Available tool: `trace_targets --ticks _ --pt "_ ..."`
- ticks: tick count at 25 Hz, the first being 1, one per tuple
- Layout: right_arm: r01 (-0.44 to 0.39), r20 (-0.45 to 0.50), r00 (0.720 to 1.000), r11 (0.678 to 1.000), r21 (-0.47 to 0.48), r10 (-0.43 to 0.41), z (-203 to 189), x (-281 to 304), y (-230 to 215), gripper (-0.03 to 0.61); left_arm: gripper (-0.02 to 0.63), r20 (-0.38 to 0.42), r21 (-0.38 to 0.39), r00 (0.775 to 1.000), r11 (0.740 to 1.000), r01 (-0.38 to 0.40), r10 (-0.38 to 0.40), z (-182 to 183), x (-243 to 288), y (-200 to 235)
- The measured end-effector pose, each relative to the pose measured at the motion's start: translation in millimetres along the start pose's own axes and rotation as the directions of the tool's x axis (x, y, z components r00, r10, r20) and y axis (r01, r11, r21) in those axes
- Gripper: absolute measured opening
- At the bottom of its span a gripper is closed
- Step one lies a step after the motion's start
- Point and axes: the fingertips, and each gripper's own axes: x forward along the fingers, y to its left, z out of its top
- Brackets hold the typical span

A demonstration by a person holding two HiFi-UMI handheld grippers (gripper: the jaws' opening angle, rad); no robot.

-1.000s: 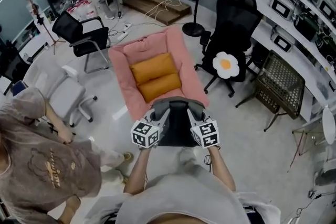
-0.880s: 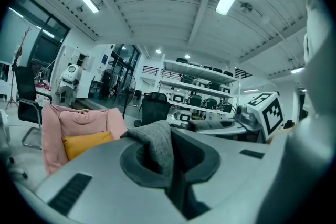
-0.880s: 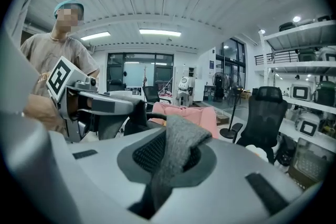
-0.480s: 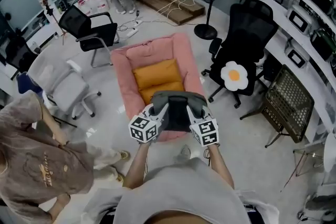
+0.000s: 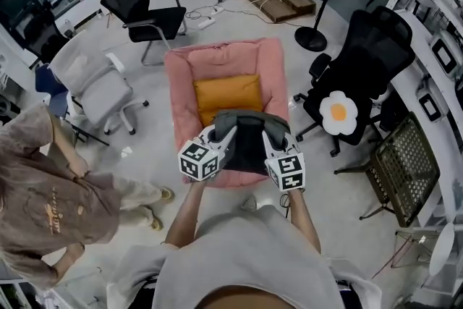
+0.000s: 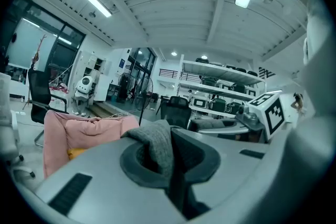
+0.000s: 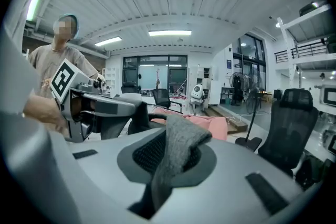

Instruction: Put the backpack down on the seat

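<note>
— Where's the backpack?
— Hanging between both tongs, over the near end of the pink seat, just short of the orange cushion.
— The left tongs?
— Clamped tight on a grey strap of the backpack.
— And the right tongs?
— Likewise, jaws pressed together on the second strap.
— Is it resting on the seat?
— I can't tell from above.
</note>
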Motion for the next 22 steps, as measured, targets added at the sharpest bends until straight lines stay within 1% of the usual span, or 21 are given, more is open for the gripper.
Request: trace_targets --ticks 4,9,16,22 --pt "-0.04 -0.01 0.999 0.999 0.003 0.04 -3 15 -12 0.025 0.031 -0.001 -0.01 0.999 0.999 -0.038 0.038 1 17 11" --pt "-0.079 -0.015 0.997 0.997 0.004 0.079 -6 28 -23 0.025 0.031 -0.001 -0.025 0.998 0.997 -0.066 0.066 0 30 21" --pt "-0.116 -0.026 0.993 0.993 0.004 0.116 -12 48 -23 0.025 0.031 -0.021 -0.067 0.995 0.993 -0.101 0.1 -14 29 34" --pt "-0.139 -0.032 0.99 0.99 0.011 0.14 -9 70 -14 0.026 0.031 -0.022 -0.071 0.991 0.989 -0.131 0.129 -15 18 50"
